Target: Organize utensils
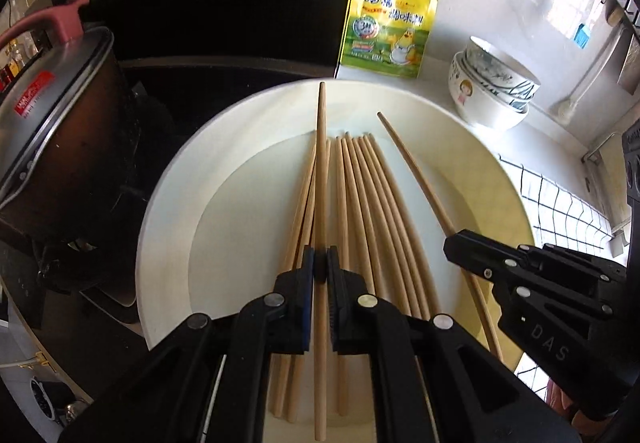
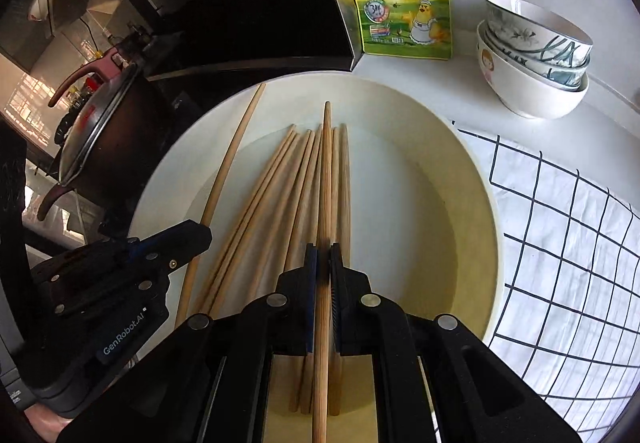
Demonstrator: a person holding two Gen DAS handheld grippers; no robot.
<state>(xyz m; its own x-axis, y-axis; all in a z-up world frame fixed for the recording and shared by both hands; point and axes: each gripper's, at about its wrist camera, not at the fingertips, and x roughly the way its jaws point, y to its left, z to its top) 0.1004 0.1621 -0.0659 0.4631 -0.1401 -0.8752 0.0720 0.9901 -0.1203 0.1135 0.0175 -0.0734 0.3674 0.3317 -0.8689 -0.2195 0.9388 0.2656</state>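
Here, nearest the lens in the left wrist view, the left hand-held gripper [image 1: 321,267] is clenched on a single wooden chopstick [image 1: 321,171], which runs straight between its black fingers [image 1: 298,283] and points away over the plate. To its right in the same view the right hand-held gripper [image 1: 456,243] is clamped on a second chopstick [image 1: 416,171], angled up and to the left. The right wrist view confirms that grip: the second chopstick sits pinched between the closed jaws and stretches forward above the others.

Below both held sticks, a loose bundle of chopsticks [image 1: 360,211] lies fanned in the hollow of a large white plate [image 1: 168,211], their far tips close together and short of the rim. The plate sits on a pale counter [image 2: 420,91], with a white cloth with a black grid [image 2: 560,235] just beside its right edge.

Further off, a dark pot with a metal lid [image 1: 60,139] stands to the left. Beyond the plate, a yellow seasoning pouch [image 1: 390,23] stands upright against the wall, and a stack of patterned bowls [image 1: 492,83] stands to its right.
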